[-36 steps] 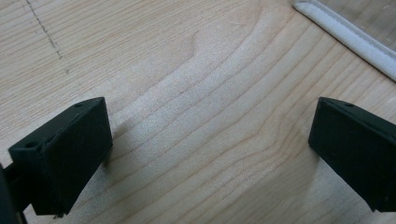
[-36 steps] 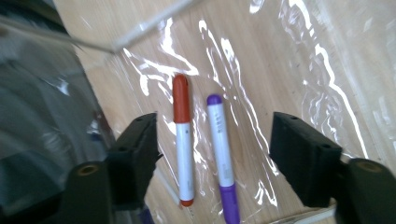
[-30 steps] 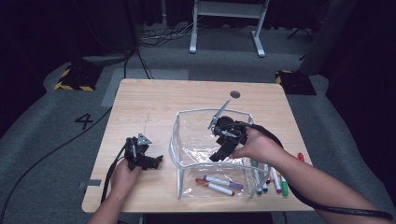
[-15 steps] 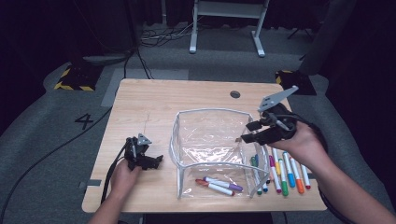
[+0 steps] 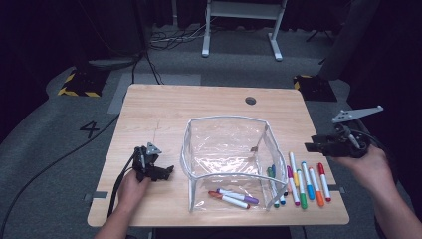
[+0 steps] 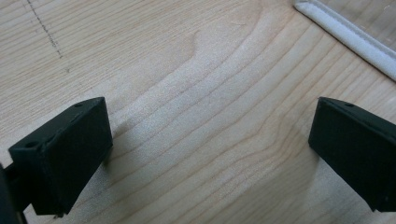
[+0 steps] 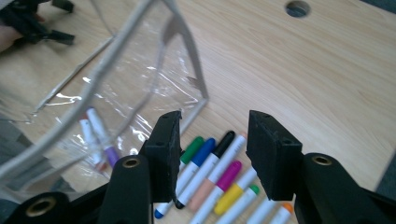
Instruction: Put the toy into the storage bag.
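Near the table's [image 5: 149,104] right edge, markers [image 5: 304,179] lie lengthwise front to back beside the clear pouch [image 5: 229,159], which holds two markers. Right gripper [image 5: 318,146], jaws half open and just closing, grips nothing; left gripper [image 5: 166,172] rests wide open, empty.

White number 4 [image 5: 92,130] painted on the grey floor left of the table [image 5: 209,102]

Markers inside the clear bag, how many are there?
2. Both markers lie on the floor of the clear bag at its near end, side by side: a red-capped marker and a purple-capped marker. More lie outside it, at its right wall.
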Demonstrator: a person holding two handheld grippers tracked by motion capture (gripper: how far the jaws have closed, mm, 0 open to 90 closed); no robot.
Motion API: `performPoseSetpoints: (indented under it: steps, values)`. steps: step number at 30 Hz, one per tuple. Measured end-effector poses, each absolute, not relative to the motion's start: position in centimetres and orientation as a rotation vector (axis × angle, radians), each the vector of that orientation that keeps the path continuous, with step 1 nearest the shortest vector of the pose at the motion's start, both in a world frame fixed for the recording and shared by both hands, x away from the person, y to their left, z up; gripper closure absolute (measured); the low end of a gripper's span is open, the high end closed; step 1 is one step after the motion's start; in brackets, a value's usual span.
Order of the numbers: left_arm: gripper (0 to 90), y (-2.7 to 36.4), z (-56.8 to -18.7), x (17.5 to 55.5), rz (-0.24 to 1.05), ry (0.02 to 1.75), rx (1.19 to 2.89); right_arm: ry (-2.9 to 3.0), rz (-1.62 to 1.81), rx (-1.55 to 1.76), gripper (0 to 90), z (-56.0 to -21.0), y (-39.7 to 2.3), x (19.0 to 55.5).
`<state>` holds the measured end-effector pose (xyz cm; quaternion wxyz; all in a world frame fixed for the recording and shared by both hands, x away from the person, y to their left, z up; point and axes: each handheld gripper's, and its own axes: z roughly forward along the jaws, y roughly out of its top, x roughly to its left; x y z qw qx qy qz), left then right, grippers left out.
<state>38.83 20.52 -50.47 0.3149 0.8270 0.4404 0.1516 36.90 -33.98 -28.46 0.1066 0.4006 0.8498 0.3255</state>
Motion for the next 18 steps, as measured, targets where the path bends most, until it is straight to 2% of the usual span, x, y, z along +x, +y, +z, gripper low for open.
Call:
performPoseSetpoints:
  steps: [9,18]
  values:
    - [0.0,20.5,-50.5,38.8,0.4,1.164,2.179,2.38,0.873,1.383,56.0,-31.3,-39.0,36.3]
    - [0.0,20.5,-50.5,38.8,0.401,1.165,2.179,2.407,0.686,1.56,55.2,-37.8,-41.4,36.1]
